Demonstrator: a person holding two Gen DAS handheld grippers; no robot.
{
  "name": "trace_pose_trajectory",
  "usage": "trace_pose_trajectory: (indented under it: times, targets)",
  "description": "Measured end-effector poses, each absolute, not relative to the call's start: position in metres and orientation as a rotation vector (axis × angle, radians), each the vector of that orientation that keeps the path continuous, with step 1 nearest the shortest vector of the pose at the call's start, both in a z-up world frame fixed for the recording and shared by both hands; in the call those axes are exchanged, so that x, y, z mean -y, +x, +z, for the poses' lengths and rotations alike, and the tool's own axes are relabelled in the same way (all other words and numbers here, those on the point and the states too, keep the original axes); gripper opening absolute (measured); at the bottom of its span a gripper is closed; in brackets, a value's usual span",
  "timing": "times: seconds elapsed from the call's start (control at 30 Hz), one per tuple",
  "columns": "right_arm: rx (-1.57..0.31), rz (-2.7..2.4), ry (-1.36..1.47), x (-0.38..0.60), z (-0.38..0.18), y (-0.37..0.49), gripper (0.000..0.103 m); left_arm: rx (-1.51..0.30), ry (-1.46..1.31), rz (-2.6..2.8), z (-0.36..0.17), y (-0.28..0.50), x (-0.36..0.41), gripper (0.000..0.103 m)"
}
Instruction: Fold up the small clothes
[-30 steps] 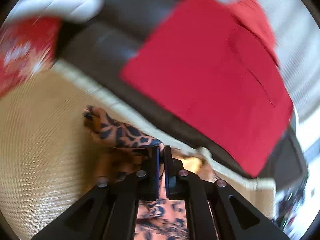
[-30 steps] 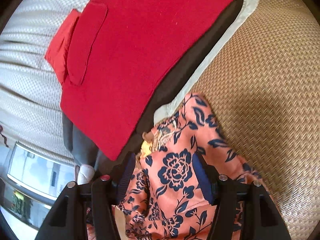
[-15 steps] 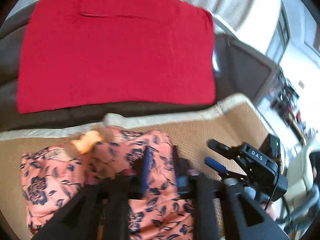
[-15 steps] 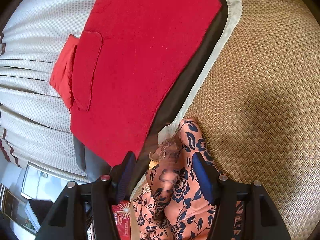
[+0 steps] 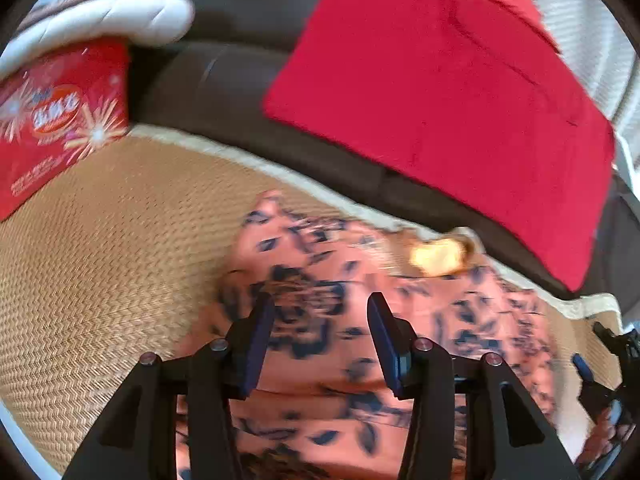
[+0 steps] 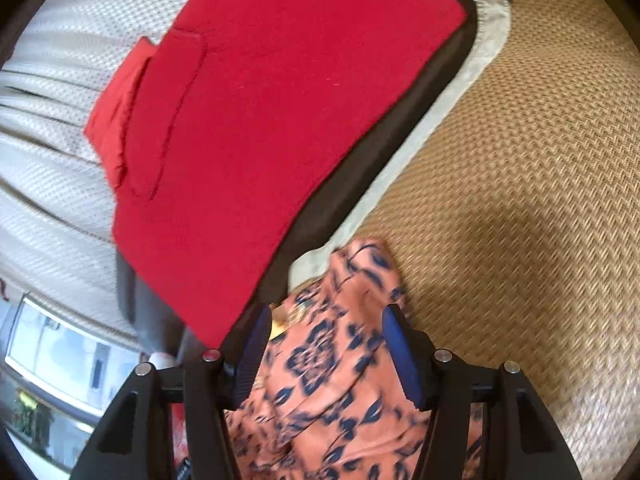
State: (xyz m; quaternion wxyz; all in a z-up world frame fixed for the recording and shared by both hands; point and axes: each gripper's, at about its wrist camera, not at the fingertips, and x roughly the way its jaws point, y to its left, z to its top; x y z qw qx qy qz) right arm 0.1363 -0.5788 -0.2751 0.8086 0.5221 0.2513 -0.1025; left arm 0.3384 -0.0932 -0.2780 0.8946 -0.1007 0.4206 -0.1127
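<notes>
**Both grippers poised over the floral garment on the woven mat**

Nearest the left wrist camera, the left gripper stands with its jaws apart; they have just been opening, and the pads press on nothing. The floral garment, salmon pink with dark blue flowers, lies spread under and between them on the woven mat. A small yellowish tag or trim shows at the garment's far edge. At the right rim of this view the right gripper appears, partly cut off.

In the right wrist view, the right gripper's jaws stand moderately wide, closing a little just now, with a bunched part of the garment rising between the blue pads; whether the pads press on the cloth I cannot tell.

Beyond the garment runs the mat's pale cloth border, then a dark cushion. A red folded cloth lies on that cushion. Far left in the left view sit a red printed box and a white quilted item.
</notes>
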Motion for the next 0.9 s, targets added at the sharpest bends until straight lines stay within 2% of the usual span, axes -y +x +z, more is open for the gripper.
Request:
trace_pose_trajectory:
  times: [0.17, 0.27, 0.37, 0.43, 0.5, 0.6, 0.73, 0.9]
  targets:
    - [-0.600, -0.277, 1.065, 0.576, -0.291, 0.163, 0.051, -0.958, -0.155, -0.177, -0.308, 0.361, 0.080, 0.036]
    - [-0.659, -0.316, 0.986, 0.562, -0.292, 0.181, 0.042, -0.962, -0.121, -0.161, -0.310, 0.366, 0.079, 0.035]
    - [-0.751, -0.391, 0.852, 0.542, -0.294, 0.198, 0.034, -0.976, -0.093, -0.152, -0.312, 0.372, 0.078, 0.027]
    - [-0.784, -0.433, 0.760, 0.532, -0.291, 0.203, 0.023, -0.979, -0.084, -0.153, -0.311, 0.373, 0.076, 0.024]
    - [-0.811, -0.440, 0.710, 0.525, -0.288, 0.204, 0.017, -0.978, -0.069, -0.153, -0.314, 0.374, 0.074, 0.019]
    - [-0.858, -0.424, 0.691, 0.515, -0.283, 0.201, 0.009, -0.989, -0.057, -0.152, -0.314, 0.373, 0.073, 0.018]
    - [-0.923, -0.409, 0.654, 0.502, -0.274, 0.183, 0.008, -0.985, 0.004, -0.131, -0.318, 0.377, 0.071, 0.018]
    - [-0.943, -0.386, 0.741, 0.508, -0.272, 0.158, 0.008, -0.989, -0.007, -0.098, -0.316, 0.381, 0.059, 0.018]
